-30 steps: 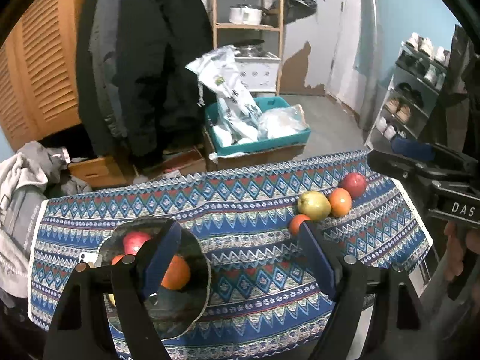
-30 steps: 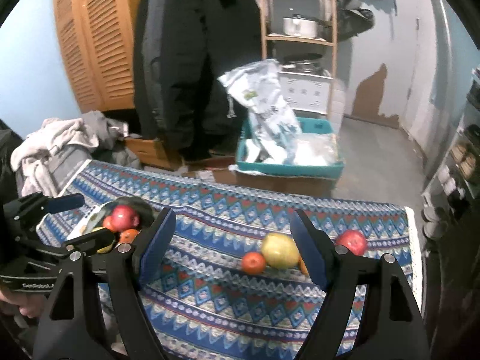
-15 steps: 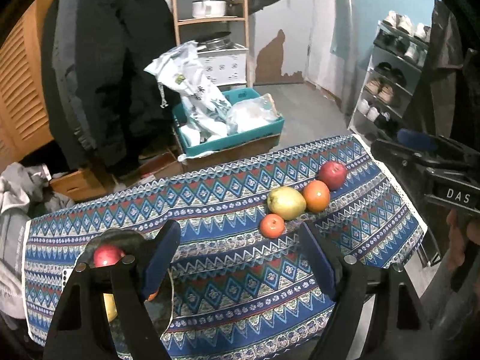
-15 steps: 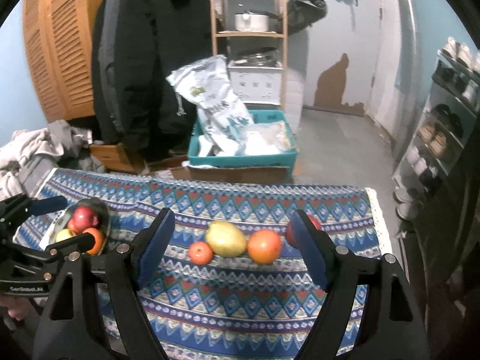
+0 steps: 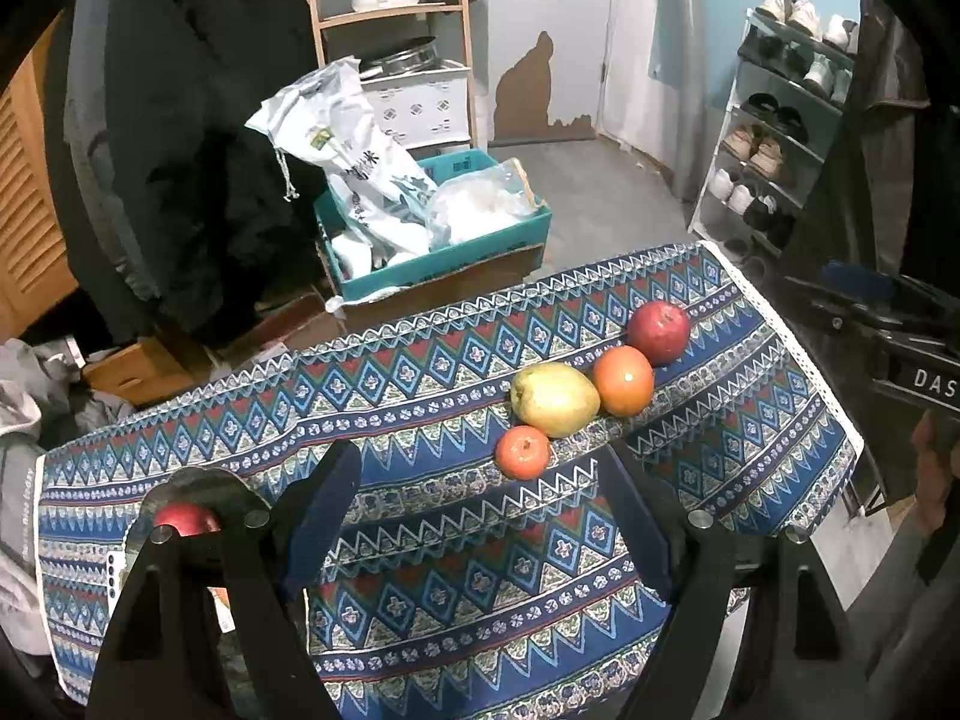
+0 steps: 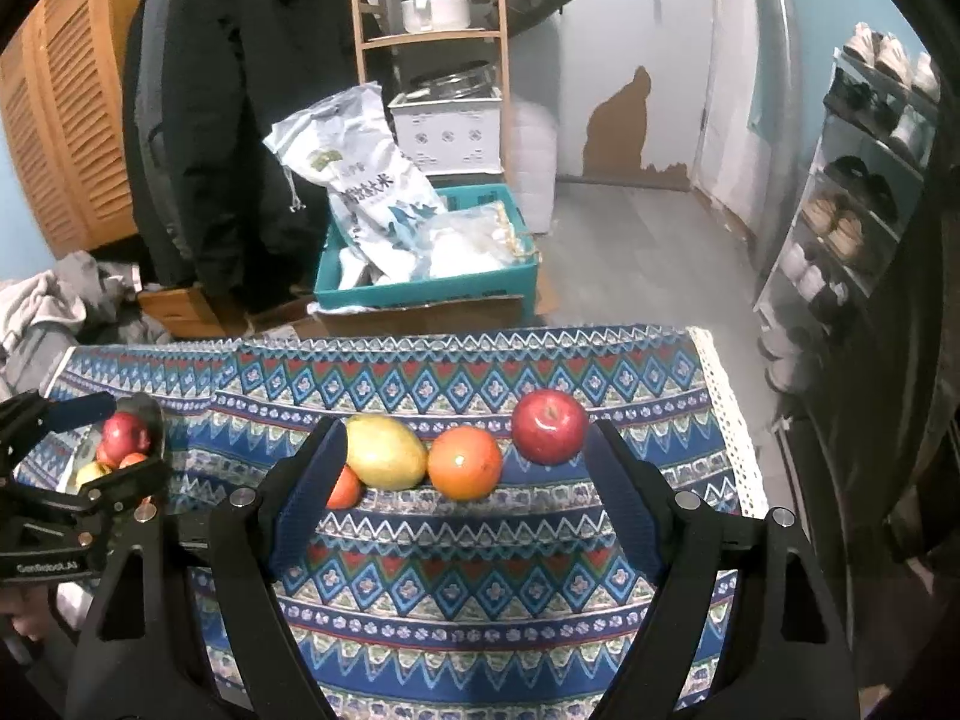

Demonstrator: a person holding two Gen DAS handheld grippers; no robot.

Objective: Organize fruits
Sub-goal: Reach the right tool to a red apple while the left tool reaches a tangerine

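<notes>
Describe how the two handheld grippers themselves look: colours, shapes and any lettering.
Both grippers, left and right, have black angular frames with silver screws and flat dark blue fingers. White lettering "DAS" marks the right one's body, seen from the left camera; "GenRobot.AI", roughly legible, marks the left's. No cables visible.

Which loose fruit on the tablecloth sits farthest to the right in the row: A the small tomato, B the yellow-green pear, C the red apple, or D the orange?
C: in the right wrist view the red apple ends the row, right of the orange, the pear and the small tomato.
</notes>
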